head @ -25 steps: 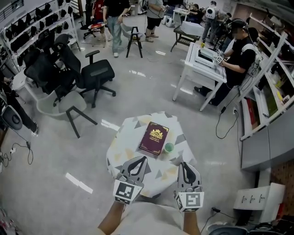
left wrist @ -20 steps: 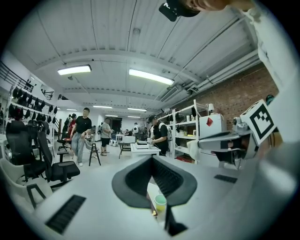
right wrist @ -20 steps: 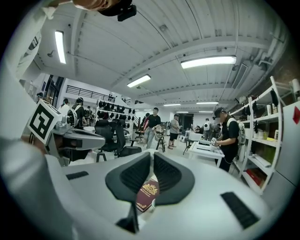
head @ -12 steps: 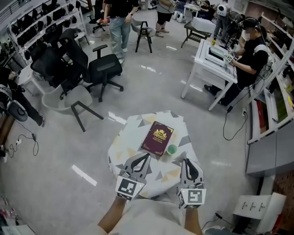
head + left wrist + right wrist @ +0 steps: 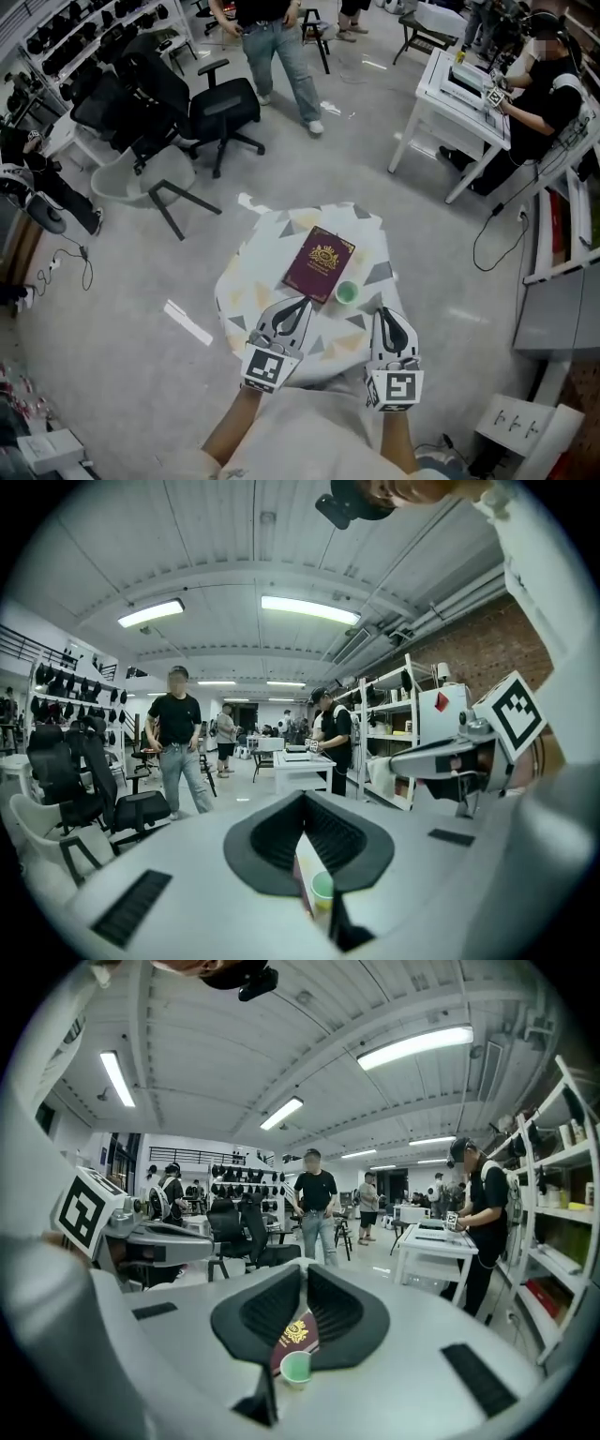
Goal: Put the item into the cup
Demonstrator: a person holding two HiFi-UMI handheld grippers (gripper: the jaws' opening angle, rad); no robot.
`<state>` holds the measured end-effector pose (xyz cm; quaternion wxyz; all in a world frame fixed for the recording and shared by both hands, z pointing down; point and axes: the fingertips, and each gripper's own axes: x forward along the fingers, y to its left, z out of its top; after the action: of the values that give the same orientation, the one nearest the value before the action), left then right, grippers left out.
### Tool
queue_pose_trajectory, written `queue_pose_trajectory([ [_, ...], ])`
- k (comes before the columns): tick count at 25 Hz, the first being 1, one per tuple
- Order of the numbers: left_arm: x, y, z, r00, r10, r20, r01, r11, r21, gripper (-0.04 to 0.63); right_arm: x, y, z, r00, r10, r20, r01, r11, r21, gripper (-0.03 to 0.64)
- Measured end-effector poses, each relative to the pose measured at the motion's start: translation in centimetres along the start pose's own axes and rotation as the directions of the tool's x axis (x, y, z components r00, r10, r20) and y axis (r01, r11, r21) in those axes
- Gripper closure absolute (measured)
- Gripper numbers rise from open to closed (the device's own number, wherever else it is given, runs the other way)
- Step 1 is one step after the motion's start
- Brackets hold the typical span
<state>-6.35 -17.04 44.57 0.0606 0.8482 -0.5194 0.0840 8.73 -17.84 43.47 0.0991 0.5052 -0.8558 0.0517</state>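
A small round table (image 5: 255,281) with a patterned cloth carries a maroon book (image 5: 320,262) with a gold emblem. A small green cup (image 5: 346,292) stands upright at the book's near right corner and looks empty. My left gripper (image 5: 302,303) hovers over the table's near edge, just left of the cup, with its jaws shut on nothing. My right gripper (image 5: 384,315) hangs to the right of the cup, also shut and empty. In the left gripper view the cup (image 5: 322,889) shows below the closed tips (image 5: 303,797). The right gripper view shows cup (image 5: 296,1367) and book (image 5: 298,1333) under its tips (image 5: 303,1267).
Black office chairs (image 5: 220,112) and a white chair (image 5: 141,183) stand on the floor beyond the table at left. A person in jeans (image 5: 277,47) stands behind. At the back right a white desk (image 5: 459,94) has a seated person (image 5: 548,98). Shelving (image 5: 562,272) runs along the right.
The head view has shifted, so the table sits higher in frame. The person in jeans has walked closer. Both grippers keep their place at the table's near edge, still shut.
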Motion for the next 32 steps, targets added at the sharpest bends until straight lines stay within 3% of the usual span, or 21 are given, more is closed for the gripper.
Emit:
queue_pose_trajectory([
  [14,5.3,-0.8,-2.5,0.997,0.032,-0.065,-0.033,0.999,-0.015,0.583,4.1,-2.9,-3.1,0.993,0.104,-0.047,-0.102,0.994,0.05,0.584],
  [32,8.6,-0.3,-6.5,0.989,-0.096,-0.111,0.09,0.994,-0.057,0.583,5.9,-2.4,-6.2,0.992,0.02,-0.126,-0.016,0.999,0.039,0.584],
])
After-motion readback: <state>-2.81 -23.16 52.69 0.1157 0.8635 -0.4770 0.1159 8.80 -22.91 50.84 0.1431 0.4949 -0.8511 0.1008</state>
